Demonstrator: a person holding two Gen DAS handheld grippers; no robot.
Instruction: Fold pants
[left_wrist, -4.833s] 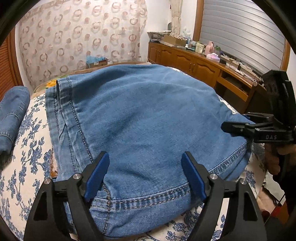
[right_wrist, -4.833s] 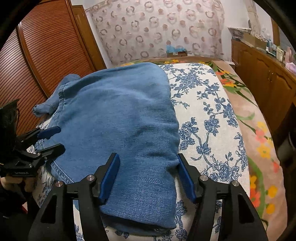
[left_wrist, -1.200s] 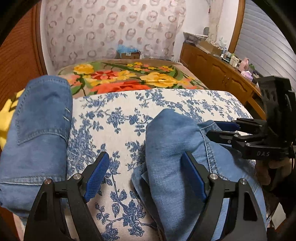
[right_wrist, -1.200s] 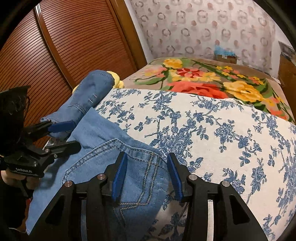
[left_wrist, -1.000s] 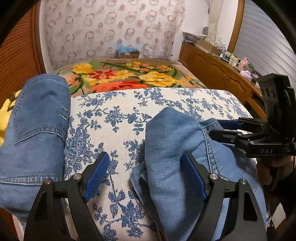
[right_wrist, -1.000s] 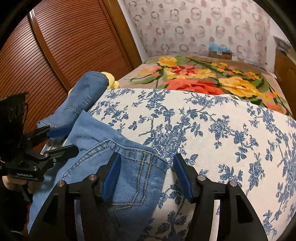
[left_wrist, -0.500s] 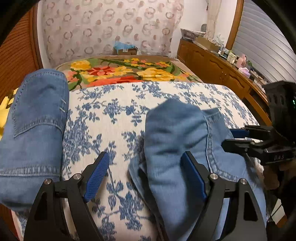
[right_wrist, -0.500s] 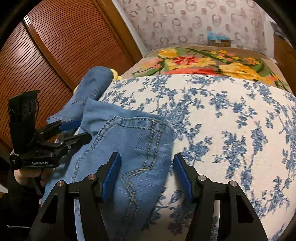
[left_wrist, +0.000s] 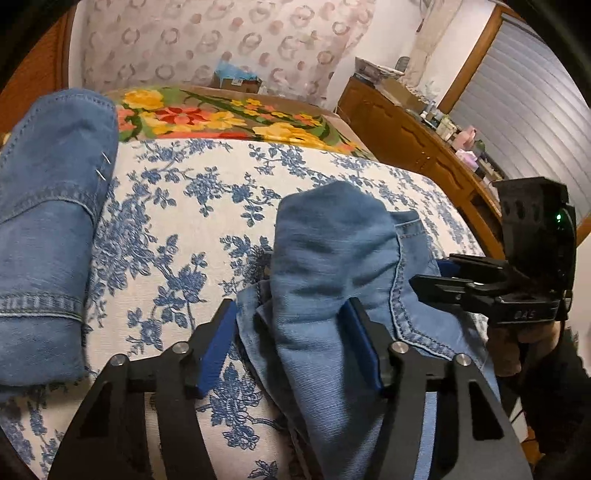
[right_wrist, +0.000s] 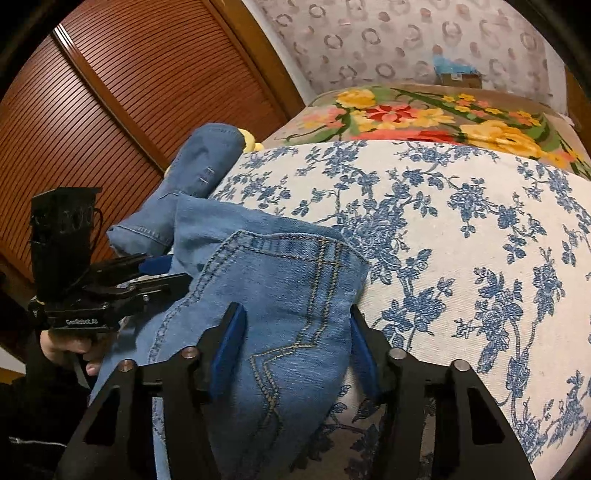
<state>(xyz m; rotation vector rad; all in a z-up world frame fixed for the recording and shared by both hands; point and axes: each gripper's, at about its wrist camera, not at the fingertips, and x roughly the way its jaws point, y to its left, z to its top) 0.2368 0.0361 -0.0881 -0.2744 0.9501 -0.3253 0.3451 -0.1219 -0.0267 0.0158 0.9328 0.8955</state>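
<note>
Left black two-finger tool with blue pads (left_wrist: 291, 341): pitched downward, jaws closing, blue denim pants (left_wrist: 332, 251) between pads. Right black blue-padded tool (right_wrist: 295, 341): pitched downward, jaws closing around same denim. Bare hand (right_wrist: 70, 345) grips left handle.

item: pants (left_wrist: 332, 243), light blue denim with tan stitching | state: bunched, partly folded | pose: rumpled hump rising ahead of the left jaws, pocket panel (right_wrist: 295, 295) face up | place: one fold between the closing left jaws, pocket corner between the closing right jaws
</note>
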